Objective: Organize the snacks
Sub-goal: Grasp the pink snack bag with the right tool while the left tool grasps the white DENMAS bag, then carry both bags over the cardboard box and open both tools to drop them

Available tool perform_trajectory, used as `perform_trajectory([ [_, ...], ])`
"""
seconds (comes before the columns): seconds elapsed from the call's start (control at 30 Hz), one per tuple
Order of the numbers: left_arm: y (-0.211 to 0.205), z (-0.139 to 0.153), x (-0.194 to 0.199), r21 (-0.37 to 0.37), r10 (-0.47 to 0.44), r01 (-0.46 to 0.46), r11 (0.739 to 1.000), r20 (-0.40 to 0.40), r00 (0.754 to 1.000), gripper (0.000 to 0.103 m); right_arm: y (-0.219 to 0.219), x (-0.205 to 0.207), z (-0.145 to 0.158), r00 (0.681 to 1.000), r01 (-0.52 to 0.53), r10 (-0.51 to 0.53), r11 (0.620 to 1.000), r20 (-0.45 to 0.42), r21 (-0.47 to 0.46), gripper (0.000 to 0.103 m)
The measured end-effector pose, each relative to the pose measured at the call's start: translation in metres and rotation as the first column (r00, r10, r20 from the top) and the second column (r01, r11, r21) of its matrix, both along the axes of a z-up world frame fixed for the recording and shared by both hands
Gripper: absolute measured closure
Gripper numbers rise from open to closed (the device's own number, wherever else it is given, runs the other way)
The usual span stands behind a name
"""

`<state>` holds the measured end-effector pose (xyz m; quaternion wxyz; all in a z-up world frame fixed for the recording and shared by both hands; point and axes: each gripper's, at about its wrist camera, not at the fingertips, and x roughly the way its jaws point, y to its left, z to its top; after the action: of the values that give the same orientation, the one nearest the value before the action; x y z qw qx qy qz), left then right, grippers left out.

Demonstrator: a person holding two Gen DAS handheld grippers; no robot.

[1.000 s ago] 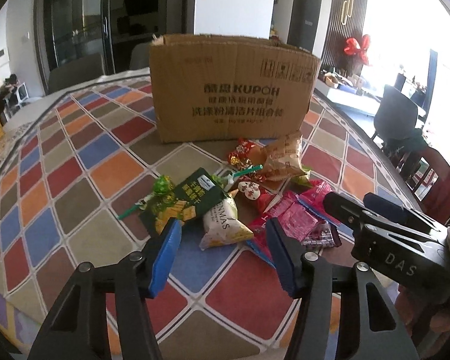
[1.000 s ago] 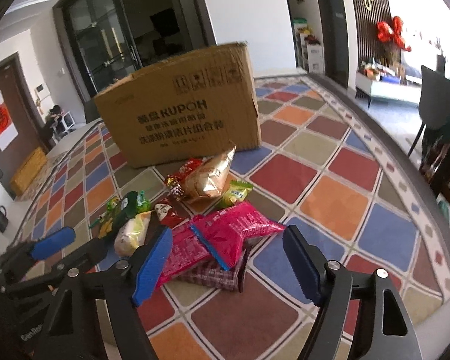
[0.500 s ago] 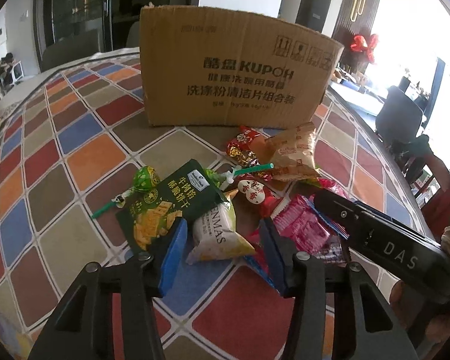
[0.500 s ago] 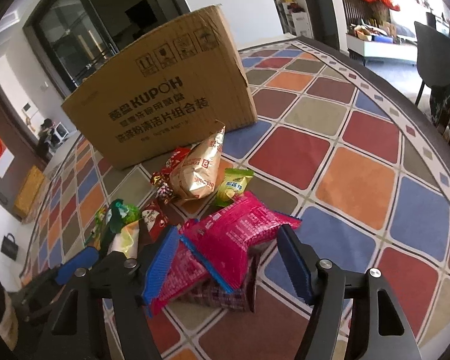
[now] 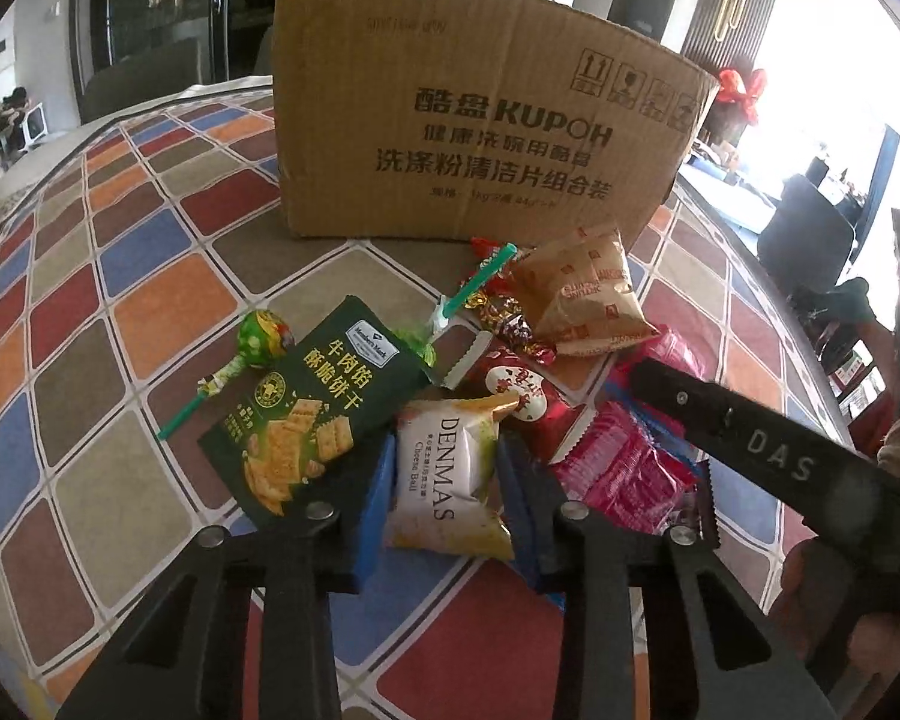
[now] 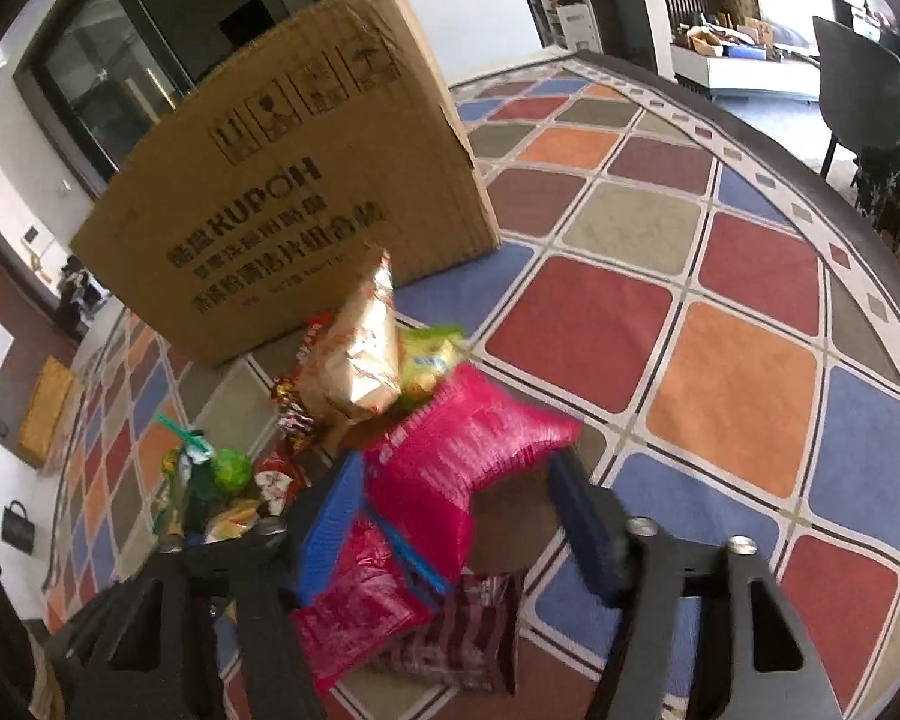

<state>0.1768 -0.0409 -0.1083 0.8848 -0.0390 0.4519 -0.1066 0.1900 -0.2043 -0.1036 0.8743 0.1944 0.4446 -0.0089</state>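
Observation:
A pile of snacks lies on the checked tablecloth in front of a brown cardboard box (image 5: pixel 480 126), which also shows in the right wrist view (image 6: pixel 306 198). My left gripper (image 5: pixel 447 498) is open, its blue pads on either side of the white DENMAS cheese ball bag (image 5: pixel 447 474). A dark green cracker pack (image 5: pixel 312 414) lies just left of it. My right gripper (image 6: pixel 456 522) is open, straddling a bright pink packet (image 6: pixel 456 456). A second pink packet (image 6: pixel 354 606) lies under its left finger. A tan biscuit bag (image 5: pixel 582 300) sits near the box.
A green lollipop (image 5: pixel 258 336) lies left of the cracker pack. Red candies (image 5: pixel 510 324) and a red-and-white packet (image 5: pixel 522 390) fill the pile's middle. A yellow-green packet (image 6: pixel 429 357) lies by the tan bag. The table edge (image 6: pixel 810 174) curves at right, with a dark chair (image 6: pixel 858 84) beyond.
Both grippers have moved forward and down into the pile. The left pads now flank the DENMAS bag and have narrowed. The right pads now straddle the pink packet.

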Motion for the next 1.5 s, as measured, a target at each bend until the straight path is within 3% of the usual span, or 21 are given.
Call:
perform_trajectory([
  [0.07,-0.001,0.0,-0.001,0.006,-0.001,0.001,1.0,0.002,1.0,0.072,0.001,0.0,0.0,1.0,-0.008,0.008,1.0,0.002,-0.023,0.066],
  [0.37,-0.005,0.006,-0.005,0.015,-0.019,0.018,1.0,0.036,0.999,0.073,-0.003,-0.007,0.001,0.999,-0.017,0.019,0.999,0.039,-0.034,0.074],
  [0.57,-0.006,0.015,-0.012,0.01,-0.027,0.027,1.0,0.066,0.997,0.074,0.001,-0.019,0.013,0.995,-0.046,0.052,0.996,0.083,-0.074,0.076],
  [1.1,-0.006,0.056,-0.04,0.007,-0.035,0.034,0.999,0.182,0.983,0.073,0.005,-0.052,0.046,0.982,-0.07,0.082,0.995,0.17,-0.074,0.076],
  [1.5,0.003,0.092,-0.038,0.021,-0.027,0.022,1.0,0.277,0.961,0.073,0.016,-0.054,0.08,0.951,-0.114,0.143,0.986,0.273,-0.121,0.076],
])
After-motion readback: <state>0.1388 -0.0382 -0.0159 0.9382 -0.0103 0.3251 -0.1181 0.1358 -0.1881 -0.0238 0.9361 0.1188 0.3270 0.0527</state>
